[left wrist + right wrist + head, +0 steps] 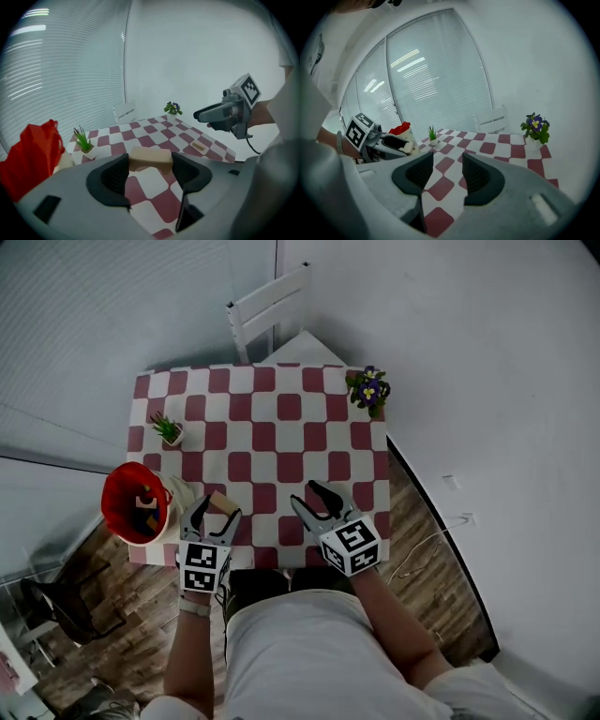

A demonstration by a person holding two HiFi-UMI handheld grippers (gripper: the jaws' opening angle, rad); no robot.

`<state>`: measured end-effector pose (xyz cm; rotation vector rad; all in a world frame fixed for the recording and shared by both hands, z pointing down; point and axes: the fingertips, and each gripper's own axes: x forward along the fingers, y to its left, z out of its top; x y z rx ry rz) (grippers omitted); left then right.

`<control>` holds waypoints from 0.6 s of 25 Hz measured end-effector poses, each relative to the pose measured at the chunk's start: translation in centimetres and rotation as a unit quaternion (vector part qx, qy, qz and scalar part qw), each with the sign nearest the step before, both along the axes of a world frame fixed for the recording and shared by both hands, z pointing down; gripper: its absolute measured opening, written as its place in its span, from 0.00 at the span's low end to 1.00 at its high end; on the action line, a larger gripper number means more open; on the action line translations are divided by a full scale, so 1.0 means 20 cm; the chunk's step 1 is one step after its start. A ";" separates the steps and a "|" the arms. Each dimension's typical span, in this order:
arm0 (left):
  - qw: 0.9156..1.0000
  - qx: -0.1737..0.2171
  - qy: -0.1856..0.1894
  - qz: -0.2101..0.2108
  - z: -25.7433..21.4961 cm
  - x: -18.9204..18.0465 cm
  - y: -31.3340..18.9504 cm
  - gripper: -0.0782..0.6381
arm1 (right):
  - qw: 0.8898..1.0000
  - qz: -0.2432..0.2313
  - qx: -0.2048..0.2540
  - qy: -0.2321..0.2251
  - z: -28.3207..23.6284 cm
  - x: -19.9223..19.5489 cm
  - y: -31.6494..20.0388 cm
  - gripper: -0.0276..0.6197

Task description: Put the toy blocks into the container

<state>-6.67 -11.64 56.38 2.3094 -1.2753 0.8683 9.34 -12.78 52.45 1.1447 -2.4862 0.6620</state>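
At the near-left corner of the table (281, 442), the red-lined container (131, 501) stands mouth up, with a few pieces showing inside. Just to its right, your left hand-held gripper (215, 513) is clamped on a tan toy block (149, 158), which appears lifted off the cloth. The block's long axis runs jaw to jaw, so you have it by its two ends.

That is the relation to mind. The container lies close by on this gripper's left, so your left hand is by far the nearer one. I judge the next move to be a short carry leftward over the rim, then a release. The rim stands higher than the cloth, so keep the block above it as you cross. The table edge is right beside the container, and a nudge could push it off. The small potted plant (169, 431) sits farther back, out of that path.

Further right, your right hand-held gripper (304, 493) hovers over the near edge, jaws apart with nothing between them. The left gripper view shows a small tan piece (198, 146) on the cloth near it, perhaps another block; I cannot tell. At the far-right corner, the flower pot (368, 391) is well apart from everything, and the middle of the table lies open.
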 end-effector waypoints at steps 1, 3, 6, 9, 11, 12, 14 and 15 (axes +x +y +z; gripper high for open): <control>1.000 0.003 0.000 -0.008 -0.03 -0.02 0.01 0.51 | 1.000 -0.008 0.002 -0.002 -0.01 -0.03 0.00 0.35; 1.000 0.008 0.000 -0.024 -0.09 -0.07 0.03 0.51 | 1.000 -0.021 0.004 -0.005 -0.02 -0.08 -0.01 0.35; 0.999 0.018 -0.004 -0.049 -0.15 -0.16 0.05 0.51 | 0.999 -0.040 0.007 -0.010 -0.03 -0.16 -0.01 0.35; 0.997 0.027 -0.004 -0.072 -0.22 -0.24 0.07 0.51 | 0.998 -0.057 0.009 -0.013 -0.05 -0.24 -0.02 0.35; 0.996 0.036 0.001 -0.081 -0.28 -0.29 0.08 0.51 | 0.998 -0.067 0.009 -0.014 -0.05 -0.30 -0.01 0.35; 0.996 0.040 0.004 -0.084 -0.30 -0.30 0.09 0.51 | 0.997 -0.072 0.009 -0.015 -0.05 -0.32 -0.01 0.35; 0.995 0.043 0.007 -0.092 -0.35 -0.34 0.10 0.51 | 0.997 -0.080 0.010 -0.015 -0.05 -0.37 -0.01 0.35; 0.994 0.046 0.007 -0.096 -0.37 -0.37 0.10 0.51 | 0.996 -0.083 0.011 -0.016 -0.06 -0.39 -0.02 0.35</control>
